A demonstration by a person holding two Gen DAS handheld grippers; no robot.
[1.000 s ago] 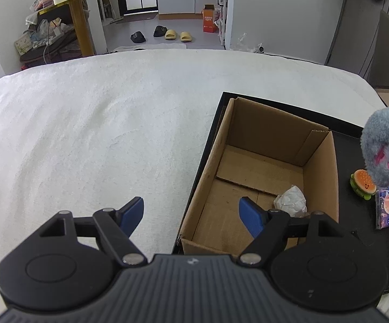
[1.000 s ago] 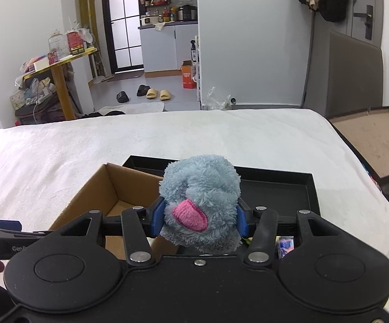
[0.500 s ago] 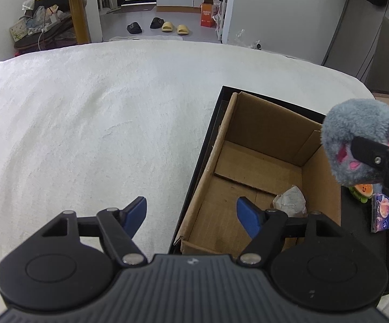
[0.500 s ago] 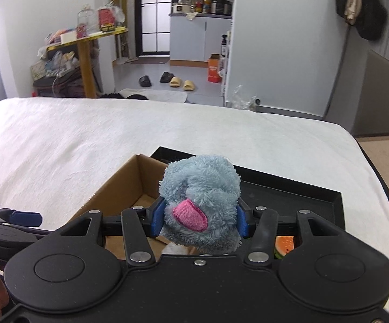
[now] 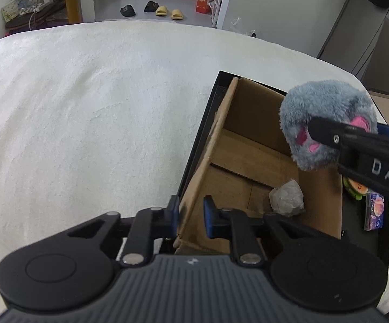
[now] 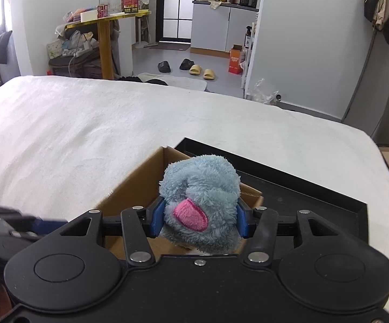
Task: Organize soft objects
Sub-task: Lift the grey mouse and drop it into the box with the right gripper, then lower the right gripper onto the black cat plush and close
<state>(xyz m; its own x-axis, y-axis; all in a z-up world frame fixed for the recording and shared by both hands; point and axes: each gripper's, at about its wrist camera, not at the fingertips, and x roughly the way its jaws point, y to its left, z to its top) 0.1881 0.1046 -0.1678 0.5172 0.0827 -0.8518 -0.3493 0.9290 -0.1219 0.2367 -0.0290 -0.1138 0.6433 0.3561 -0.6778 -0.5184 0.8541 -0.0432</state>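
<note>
My right gripper (image 6: 199, 219) is shut on a grey-blue plush toy (image 6: 201, 204) with pink patches and holds it above the open cardboard box (image 6: 137, 188). In the left wrist view the plush toy (image 5: 326, 119) hangs over the right side of the cardboard box (image 5: 248, 161). My left gripper (image 5: 191, 214) has closed around the box's near left wall. A crumpled white wad (image 5: 287, 197) lies inside the box.
The box sits in a black tray (image 5: 213, 91) on a white bed (image 5: 86, 121). A burger toy (image 5: 356, 188) and a small purple packet (image 5: 374, 211) lie in the tray right of the box. The bed's far edge drops to the floor.
My left gripper moved right and closed on the box's left wall. My right gripper carried the plush toy left, over the box.
</note>
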